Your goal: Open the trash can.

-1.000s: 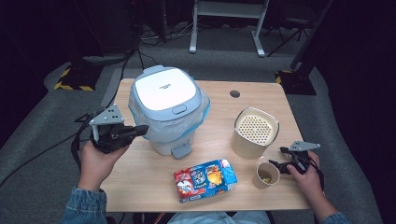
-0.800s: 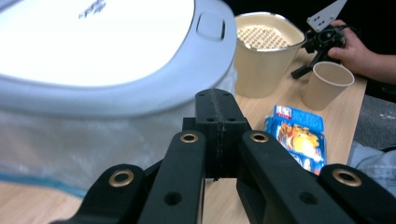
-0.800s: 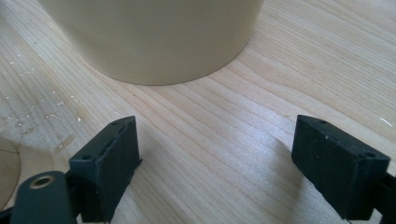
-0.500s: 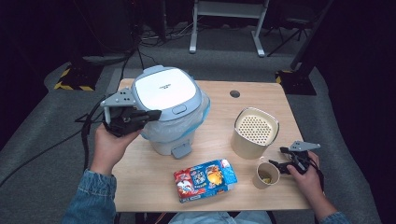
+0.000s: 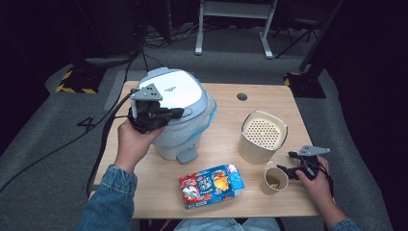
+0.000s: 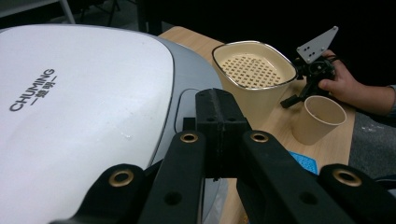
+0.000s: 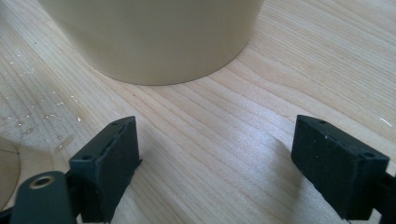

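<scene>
White plastic lid of the rice cooker (image 5: pixel 174 91), at the table's (image 5: pixel 269 98) back left, is shut. The left gripper (image 6: pixel 219 112) hovers over the lid's front edge, jaws pressed together on nothing, near the latch button (image 6: pixel 189 105) (apparently the target). Recommend a square, downward press with the closed tips. The right gripper (image 7: pixel 215 154) rests wide apart, empty, beside the paper cup (image 5: pixel 274 180) and cream container (image 5: pixel 262 136).

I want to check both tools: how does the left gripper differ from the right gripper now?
The left gripper has its jaws shut, above the white cooker lid; the right gripper has its jaws open with nothing between them. The left is raised; the right sits low on the table beside the paper cup. Both are black and hand-held.
</scene>
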The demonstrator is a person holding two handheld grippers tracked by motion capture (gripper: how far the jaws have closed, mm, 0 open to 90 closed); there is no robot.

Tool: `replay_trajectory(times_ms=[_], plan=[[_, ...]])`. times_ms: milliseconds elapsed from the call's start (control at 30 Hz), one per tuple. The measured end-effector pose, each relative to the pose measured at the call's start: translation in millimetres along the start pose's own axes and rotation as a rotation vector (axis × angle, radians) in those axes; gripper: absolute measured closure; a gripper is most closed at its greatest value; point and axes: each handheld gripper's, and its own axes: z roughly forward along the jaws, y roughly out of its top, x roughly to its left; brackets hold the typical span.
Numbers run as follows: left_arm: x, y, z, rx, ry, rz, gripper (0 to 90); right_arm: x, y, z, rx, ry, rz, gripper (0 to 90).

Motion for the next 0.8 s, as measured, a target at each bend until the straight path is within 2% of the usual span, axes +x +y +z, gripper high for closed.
replay_trajectory(times_ms=[200, 267, 300, 467, 667, 800], plan=[[1.1, 2.6, 5.9, 0.011, 0.017, -0.006, 89.8, 0.0, 0.0, 0.0, 0.000, 0.000, 0.000, 15.4], [-1.5, 4.3, 6.7, 0.020, 0.035, 0.006, 89.8, 0.0, 0.0, 0.0, 0.000, 0.000, 0.000, 15.3], [-4.6, 5.9, 7.4, 0.031, 0.058, 0.026, 89.9, 0.0, 0.0, 0.0, 0.000, 0.000, 0.000, 15.4], [-9.9, 8.3, 8.4, 0.053, 0.097, 0.051, 90.0, 0.0, 0.0, 0.0, 0.000, 0.000, 0.000, 15.3], [-12.0, 9.6, 10.1, 0.073, 0.104, 0.066, 90.0, 0.1, 0.0, 0.0, 0.000, 0.000, 0.000, 15.4], [-11.8, 10.1, 10.0, 0.079, 0.102, 0.063, 90.0, 0.1, 0.0, 0.0, 0.000, -0.001, 0.000, 15.4]])
